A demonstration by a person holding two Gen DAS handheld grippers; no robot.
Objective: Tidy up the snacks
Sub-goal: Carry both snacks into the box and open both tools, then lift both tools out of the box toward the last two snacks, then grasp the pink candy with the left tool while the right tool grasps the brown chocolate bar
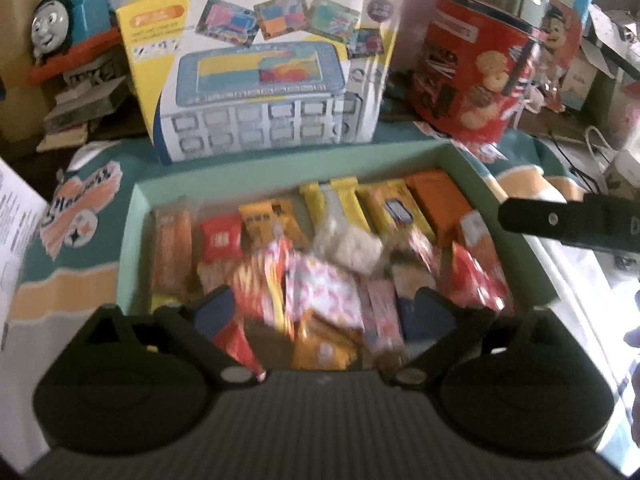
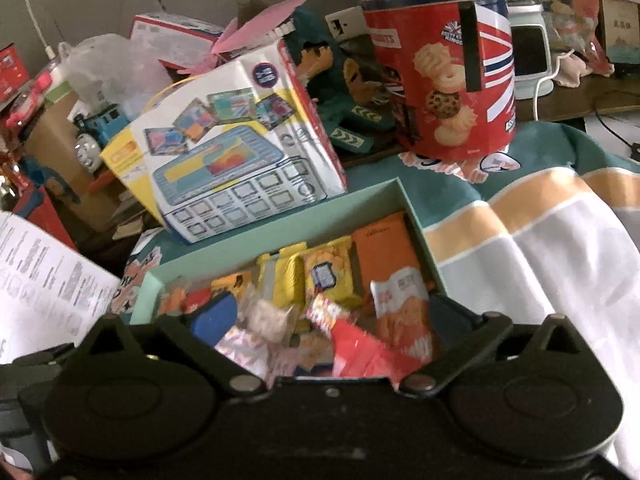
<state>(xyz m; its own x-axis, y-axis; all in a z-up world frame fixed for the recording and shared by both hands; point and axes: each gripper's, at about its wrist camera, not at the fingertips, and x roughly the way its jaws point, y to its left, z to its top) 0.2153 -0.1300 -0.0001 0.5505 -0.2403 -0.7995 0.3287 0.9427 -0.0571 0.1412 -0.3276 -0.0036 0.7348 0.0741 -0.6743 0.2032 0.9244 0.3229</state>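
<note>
A pale green box (image 1: 280, 160) lies on the cloth, filled with several loose snack packets. Along its far side sit an orange packet (image 1: 438, 200) and yellow packets (image 1: 344, 200); a red one (image 1: 220, 240) lies to the left. A pink-and-white packet (image 1: 324, 292) and a clear bag of pale biscuit (image 1: 352, 248) lie on the heap. My left gripper (image 1: 324, 304) hangs open over the heap, its pads pressing nothing. My right gripper (image 2: 332, 316) stands open over the same box (image 2: 280, 216), above a red packet (image 2: 360, 352) and a white-and-orange packet (image 2: 404, 312). One right finger (image 1: 568, 220) shows in the left wrist view.
Right behind the green box stands a toy carton (image 1: 260, 72), with a red biscuit tin (image 1: 472, 68) to its right. A blue toy train (image 1: 68, 20) sits far left. The teal, orange and white cloth (image 2: 540, 220) spreads to the right. A printed sheet (image 2: 44, 280) lies at the left.
</note>
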